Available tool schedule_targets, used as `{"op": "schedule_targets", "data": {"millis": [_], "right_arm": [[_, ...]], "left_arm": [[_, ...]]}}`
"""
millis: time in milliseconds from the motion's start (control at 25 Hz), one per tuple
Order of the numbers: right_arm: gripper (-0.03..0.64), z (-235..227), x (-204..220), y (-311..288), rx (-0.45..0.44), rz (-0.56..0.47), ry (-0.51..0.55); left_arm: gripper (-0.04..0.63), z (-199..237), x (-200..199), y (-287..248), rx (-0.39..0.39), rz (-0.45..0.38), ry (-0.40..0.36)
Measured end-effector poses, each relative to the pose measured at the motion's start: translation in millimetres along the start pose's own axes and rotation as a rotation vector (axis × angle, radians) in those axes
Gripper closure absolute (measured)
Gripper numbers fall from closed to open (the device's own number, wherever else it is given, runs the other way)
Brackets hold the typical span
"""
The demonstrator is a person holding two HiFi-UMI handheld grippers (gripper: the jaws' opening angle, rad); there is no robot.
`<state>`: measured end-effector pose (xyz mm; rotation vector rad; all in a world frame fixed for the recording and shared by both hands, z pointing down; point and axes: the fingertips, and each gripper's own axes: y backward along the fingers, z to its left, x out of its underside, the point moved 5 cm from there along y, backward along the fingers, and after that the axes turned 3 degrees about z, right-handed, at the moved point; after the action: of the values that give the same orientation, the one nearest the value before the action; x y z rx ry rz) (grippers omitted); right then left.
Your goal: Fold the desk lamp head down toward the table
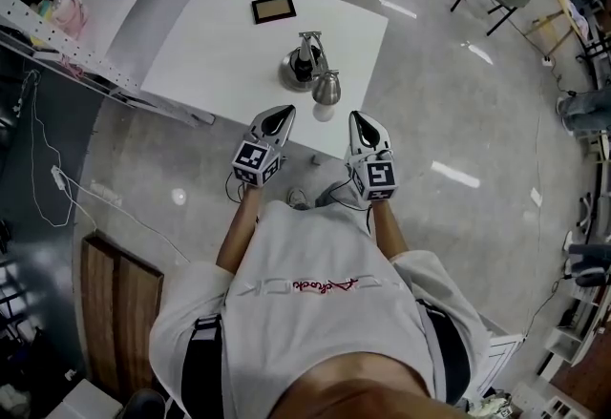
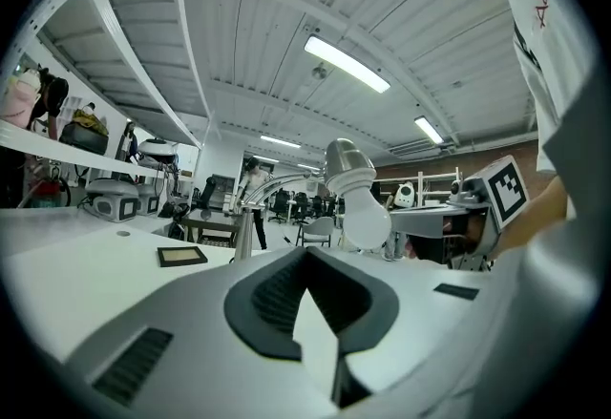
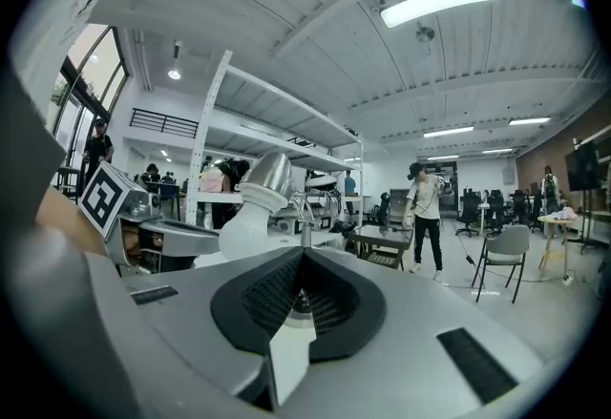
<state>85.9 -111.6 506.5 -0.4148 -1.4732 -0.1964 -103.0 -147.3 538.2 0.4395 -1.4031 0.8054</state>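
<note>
The desk lamp head [image 1: 326, 88] stands raised by the table's [image 1: 220, 35] near edge, just ahead of my left gripper [image 1: 281, 116] and right gripper [image 1: 357, 119], both clenched empty; a blunt push could topple the whole lamp [image 1: 302, 66] instead of folding it.

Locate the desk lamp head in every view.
Head view: lamp head just above picture centre.
Left gripper view: lamp head at centre, slightly right.
Right gripper view: lamp head left of centre.
Shared landmark: lamp's upright stem.

Bright ceiling strip lights [image 2: 346, 64]; glare on floor [image 1: 456, 175]; fisheye vignetting.
</note>
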Motion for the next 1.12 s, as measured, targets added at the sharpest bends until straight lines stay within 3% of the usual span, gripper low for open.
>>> {"op": "schedule_targets", "data": {"millis": [1120], "right_arm": [[0.588, -49, -7, -96, -0.194, -0.010, 0.000]], "left_arm": [[0.577, 43, -3, -58, -0.163, 0.031, 0.040]]}}
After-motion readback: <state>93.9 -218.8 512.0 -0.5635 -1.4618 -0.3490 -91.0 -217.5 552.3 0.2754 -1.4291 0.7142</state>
